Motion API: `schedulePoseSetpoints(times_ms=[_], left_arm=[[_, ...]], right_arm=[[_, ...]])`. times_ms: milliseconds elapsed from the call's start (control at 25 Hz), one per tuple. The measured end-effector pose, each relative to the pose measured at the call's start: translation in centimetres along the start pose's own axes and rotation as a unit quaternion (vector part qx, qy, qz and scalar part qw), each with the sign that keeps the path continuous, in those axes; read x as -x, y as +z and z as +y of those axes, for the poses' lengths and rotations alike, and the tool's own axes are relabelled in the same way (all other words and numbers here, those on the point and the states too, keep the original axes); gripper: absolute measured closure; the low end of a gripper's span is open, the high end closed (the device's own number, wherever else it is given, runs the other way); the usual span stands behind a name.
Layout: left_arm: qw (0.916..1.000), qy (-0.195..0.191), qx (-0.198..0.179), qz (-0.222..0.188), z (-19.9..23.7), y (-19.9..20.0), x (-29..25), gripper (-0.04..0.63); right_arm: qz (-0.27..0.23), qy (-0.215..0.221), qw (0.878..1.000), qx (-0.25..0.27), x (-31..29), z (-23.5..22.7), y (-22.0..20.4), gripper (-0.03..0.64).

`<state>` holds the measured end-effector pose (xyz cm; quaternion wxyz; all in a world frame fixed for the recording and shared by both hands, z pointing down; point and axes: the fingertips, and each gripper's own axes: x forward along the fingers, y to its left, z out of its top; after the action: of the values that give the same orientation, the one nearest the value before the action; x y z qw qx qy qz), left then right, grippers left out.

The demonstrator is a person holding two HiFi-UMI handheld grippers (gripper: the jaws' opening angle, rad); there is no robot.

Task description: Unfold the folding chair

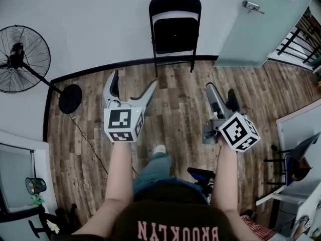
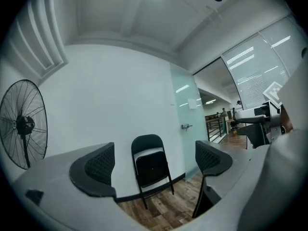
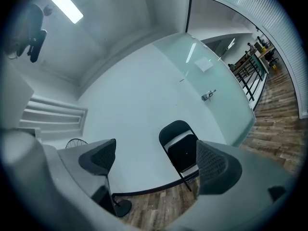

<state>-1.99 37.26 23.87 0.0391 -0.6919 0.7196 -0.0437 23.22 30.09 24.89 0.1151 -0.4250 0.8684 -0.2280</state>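
Note:
The black folding chair [image 1: 174, 31] stands folded flat against the white wall, its seat tipped up against the backrest. Both gripper views show it ahead, at a distance, framed between the jaws: chair [image 2: 151, 165], chair [image 3: 185, 150]. My left gripper [image 1: 134, 82] is held level over the wooden floor, left of the chair's line, open with nothing between its fingers [image 2: 98, 165]. My right gripper [image 1: 221, 92] is on the other side, also open and holding nothing, with its black pads [image 3: 211, 162] well apart. Neither gripper touches the chair.
A standing fan [image 1: 22, 59] with a round base [image 1: 70, 98] is at the left wall, its cable trailing over the floor. A frosted glass door [image 1: 261, 24] is right of the chair. A desk and dark seat [image 1: 301, 157] sit at the right edge. My shoe [image 1: 159, 148] is below.

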Motion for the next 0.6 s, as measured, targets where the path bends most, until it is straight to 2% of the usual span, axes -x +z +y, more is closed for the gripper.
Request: schedulePoseSetpoints(times_ms=[360,600], left_arm=[[0.9998,-0.017,-0.003,-0.007,6.5,0.3,-10.9,0.098],[0.9998,-0.017,-0.004,-0.005,9.5,-0.3,-13.7,0.098]], right_arm=[[-0.02,-0.015,1.0,0.001,-11.5,-0.7,1.7,0.115],[-0.019,-0.026,0.999,0.006,-14.9,-0.9,1.6,0.115]])
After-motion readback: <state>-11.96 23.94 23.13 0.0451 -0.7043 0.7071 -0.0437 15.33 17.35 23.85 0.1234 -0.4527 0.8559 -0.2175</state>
